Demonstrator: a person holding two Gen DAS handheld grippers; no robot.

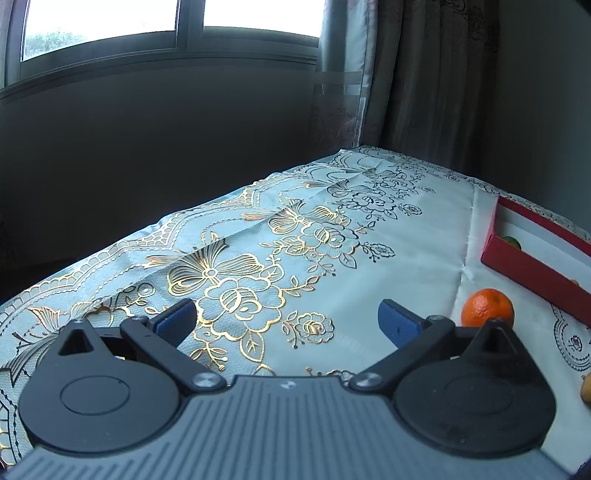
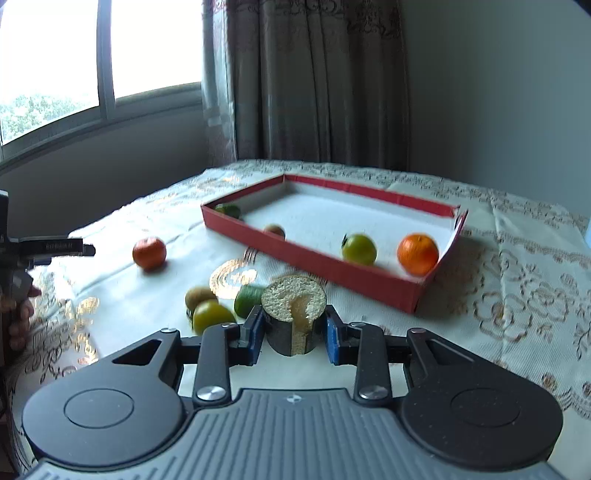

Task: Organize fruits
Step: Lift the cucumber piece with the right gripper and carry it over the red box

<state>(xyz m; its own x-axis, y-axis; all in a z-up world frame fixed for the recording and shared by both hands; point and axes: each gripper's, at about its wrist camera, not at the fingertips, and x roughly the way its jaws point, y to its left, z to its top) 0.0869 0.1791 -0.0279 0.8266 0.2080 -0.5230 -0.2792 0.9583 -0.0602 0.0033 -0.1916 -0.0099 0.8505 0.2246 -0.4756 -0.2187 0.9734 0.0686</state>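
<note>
My right gripper [image 2: 294, 332] is shut on a dark-skinned fruit piece [image 2: 293, 315] with a pale cut face, held above the table in front of the red box [image 2: 332, 269]. The box holds an orange [image 2: 417, 254], a green fruit [image 2: 359, 249], a brown fruit [image 2: 275, 230] and a green one [image 2: 229, 210] in the far corner. On the cloth lie an orange [image 2: 149, 252], a kiwi [image 2: 199, 297], a yellow-green fruit [image 2: 212, 315] and a green fruit [image 2: 248, 301]. My left gripper [image 1: 286, 323] is open and empty; the loose orange [image 1: 487, 308] is to its right, near the red box [image 1: 535, 273].
A floral tablecloth [image 1: 258, 258] covers the table. A wall with a window [image 1: 110, 33] and curtains [image 2: 317, 81] stand behind it. The left gripper's body [image 2: 44, 247] and the person's hand show at the left edge of the right wrist view.
</note>
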